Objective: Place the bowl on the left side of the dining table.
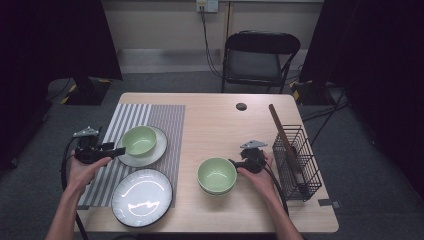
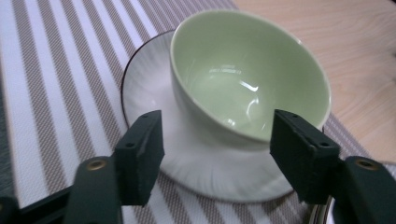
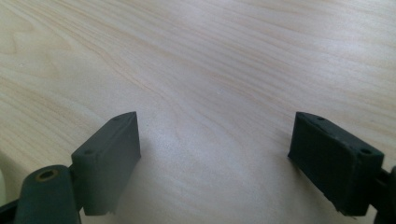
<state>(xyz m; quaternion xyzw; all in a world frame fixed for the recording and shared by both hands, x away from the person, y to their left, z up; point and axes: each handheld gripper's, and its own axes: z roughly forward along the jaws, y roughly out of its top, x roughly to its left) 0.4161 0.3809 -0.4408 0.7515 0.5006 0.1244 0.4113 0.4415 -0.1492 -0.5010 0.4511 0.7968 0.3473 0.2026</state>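
A pale wood table [image 1: 220,125] stands on grey carpet, with a black folding chair [image 1: 260,57] behind it, dark curtains at both sides and a wall socket with a cable hanging down. A striped mat [image 1: 162,125] covers the table's left part. A small dark round cap [image 1: 241,106] sits in the tabletop near the far edge.

On the mat a white plate [image 1: 159,150] carries a green bowl [image 1: 139,140], which is empty. Nearer the person lies a larger plate [image 1: 142,197], also empty, half on the mat. Right of the mat, on bare wood, a second bowl [image 1: 217,175] stands empty; it seems to rest in another bowl beneath it. At the right edge a black wire basket [image 1: 296,162] holds a brown stick [image 1: 286,142] that leans out toward the far side.

The left gripper [image 1: 120,151] lies level at the near rim of the plate, its jaws wide with nothing pressed between them. In the left gripper view the bowl [image 2: 247,79] sits beyond the pads [image 2: 140,154], apart from them, its glazed inside shining. The right gripper [image 1: 235,163] is just beside the second bowl. The right gripper view looks down on bare wood grain [image 3: 210,60], jaws wide and empty.
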